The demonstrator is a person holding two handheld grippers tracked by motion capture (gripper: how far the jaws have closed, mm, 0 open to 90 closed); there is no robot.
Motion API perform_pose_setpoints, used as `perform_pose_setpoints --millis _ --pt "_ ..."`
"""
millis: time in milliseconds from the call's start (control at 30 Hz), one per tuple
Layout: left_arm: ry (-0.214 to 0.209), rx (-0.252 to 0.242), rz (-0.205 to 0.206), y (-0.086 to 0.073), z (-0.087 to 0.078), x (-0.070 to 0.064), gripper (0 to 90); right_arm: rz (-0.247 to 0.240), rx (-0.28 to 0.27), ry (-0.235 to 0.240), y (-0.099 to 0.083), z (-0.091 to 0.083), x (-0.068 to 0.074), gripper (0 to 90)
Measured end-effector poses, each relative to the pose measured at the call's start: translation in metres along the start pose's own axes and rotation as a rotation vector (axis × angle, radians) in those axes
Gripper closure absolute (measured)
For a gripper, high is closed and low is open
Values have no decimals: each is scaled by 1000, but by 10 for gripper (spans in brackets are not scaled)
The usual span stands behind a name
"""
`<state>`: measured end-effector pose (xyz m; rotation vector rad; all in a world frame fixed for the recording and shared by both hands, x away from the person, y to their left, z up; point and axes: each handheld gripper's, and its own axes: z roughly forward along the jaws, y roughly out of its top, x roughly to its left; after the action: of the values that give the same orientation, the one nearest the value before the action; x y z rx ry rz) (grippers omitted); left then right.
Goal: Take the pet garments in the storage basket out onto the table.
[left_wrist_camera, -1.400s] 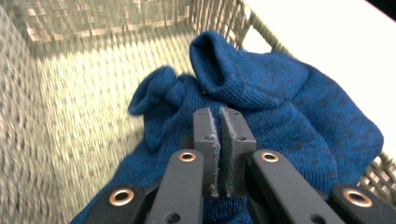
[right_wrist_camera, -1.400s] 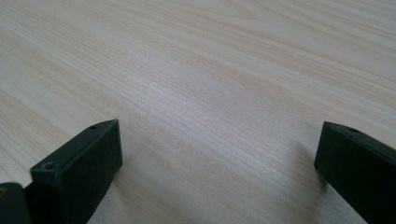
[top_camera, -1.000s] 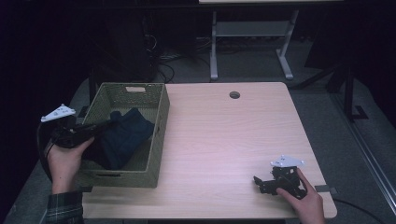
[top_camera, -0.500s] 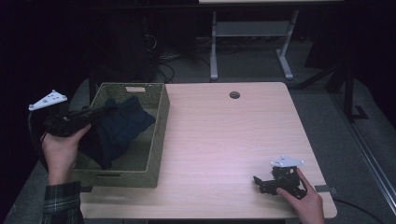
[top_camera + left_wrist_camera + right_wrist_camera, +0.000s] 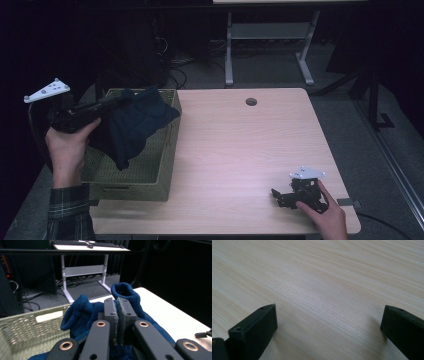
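A dark blue knitted cloth [image 5: 134, 127] hangs above the green woven basket [image 5: 159, 170] at the table's left edge. My left gripper [image 5: 120, 102] is shut on the cloth's upper part and holds it up; in the left gripper view the jaws pinch the blue knit [image 5: 82, 312] at my left gripper [image 5: 117, 312]. My right gripper [image 5: 278, 196] rests on the wooden table [image 5: 240, 150] near the front right corner. It stands open, with bare wood between the jaws of my right gripper [image 5: 327, 322].
A round cable hole [image 5: 251, 102] sits at the table's far edge. A white-legged desk [image 5: 270, 35] stands on the floor behind. The basket's rim [image 5: 30, 317] lies below the lifted cloth.
My left gripper has risen and drawn back to the left, lifting the blue cloth up out of the basket. The right gripper has not moved.
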<state>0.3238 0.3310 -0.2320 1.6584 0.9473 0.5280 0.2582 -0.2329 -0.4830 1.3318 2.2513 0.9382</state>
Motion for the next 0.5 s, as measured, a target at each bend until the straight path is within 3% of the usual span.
perform_pose_setpoints --millis 500 --pt "-98 -30 43 25 30 -30 862 0 0 0 0 0 0 4"
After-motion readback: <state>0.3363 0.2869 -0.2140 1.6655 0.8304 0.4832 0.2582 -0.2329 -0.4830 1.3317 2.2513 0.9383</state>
